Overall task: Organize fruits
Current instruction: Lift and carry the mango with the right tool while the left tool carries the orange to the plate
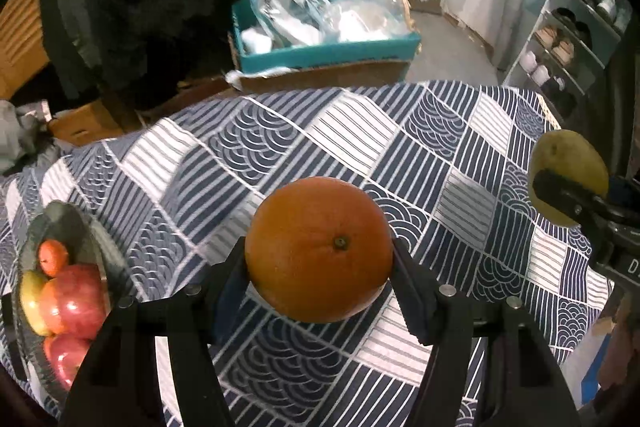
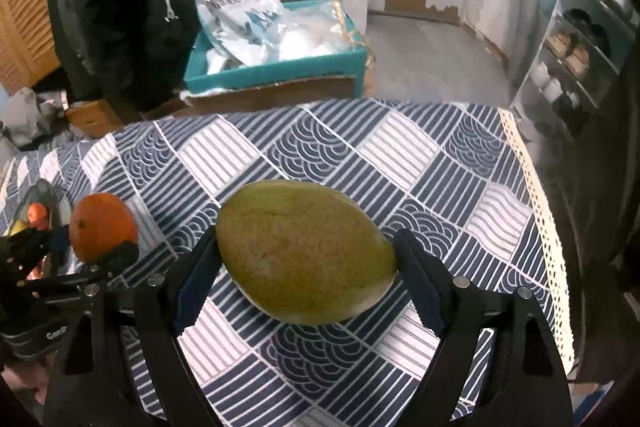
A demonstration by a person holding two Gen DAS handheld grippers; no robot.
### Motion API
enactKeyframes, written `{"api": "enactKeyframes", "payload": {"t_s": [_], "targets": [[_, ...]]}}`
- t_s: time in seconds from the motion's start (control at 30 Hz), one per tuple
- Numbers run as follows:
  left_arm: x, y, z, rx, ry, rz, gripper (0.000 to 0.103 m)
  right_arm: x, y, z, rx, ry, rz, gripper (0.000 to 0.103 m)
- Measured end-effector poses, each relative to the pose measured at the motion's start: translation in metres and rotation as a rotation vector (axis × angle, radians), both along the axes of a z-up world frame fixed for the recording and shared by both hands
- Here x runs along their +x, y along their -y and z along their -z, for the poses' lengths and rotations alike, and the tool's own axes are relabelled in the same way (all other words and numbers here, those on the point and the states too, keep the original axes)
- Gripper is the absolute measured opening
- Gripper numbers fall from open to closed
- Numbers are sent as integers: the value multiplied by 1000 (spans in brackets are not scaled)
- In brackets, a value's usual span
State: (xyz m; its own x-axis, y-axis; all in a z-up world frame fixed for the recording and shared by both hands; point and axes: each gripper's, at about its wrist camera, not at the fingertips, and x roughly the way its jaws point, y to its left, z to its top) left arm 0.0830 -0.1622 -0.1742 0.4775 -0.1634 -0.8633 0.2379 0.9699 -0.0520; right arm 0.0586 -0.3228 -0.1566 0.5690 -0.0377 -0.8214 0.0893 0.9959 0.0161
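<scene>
The left gripper [image 1: 320, 263] pinches an orange [image 1: 319, 249] between its 2 fingers, clear of the blue-and-white patterned tablecloth [image 1: 352, 131]. The right gripper [image 2: 306, 267] pinches a green mango [image 2: 306, 251] lengthwise between its 2 fingers, also held above the cloth. A grey plate [image 1: 66, 223] at the table's left edge carries 2 red apples [image 1: 74, 301], a small orange fruit [image 1: 53, 257] and a yellow fruit [image 1: 31, 293]. A teal box [image 1: 320, 55] stands beyond the table.
</scene>
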Motion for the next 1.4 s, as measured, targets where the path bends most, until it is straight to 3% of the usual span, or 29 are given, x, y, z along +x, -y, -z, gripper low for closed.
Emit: {"api": "enactKeyframes", "payload": {"t_s": [0.7, 1.4], "targets": [[-30, -82, -66, -40, 101, -122, 68, -3, -73, -57, -6, 109, -129, 84], [-54, -213, -65, -32, 114, -339, 68, 25, -196, -64, 24, 109, -327, 84]]}}
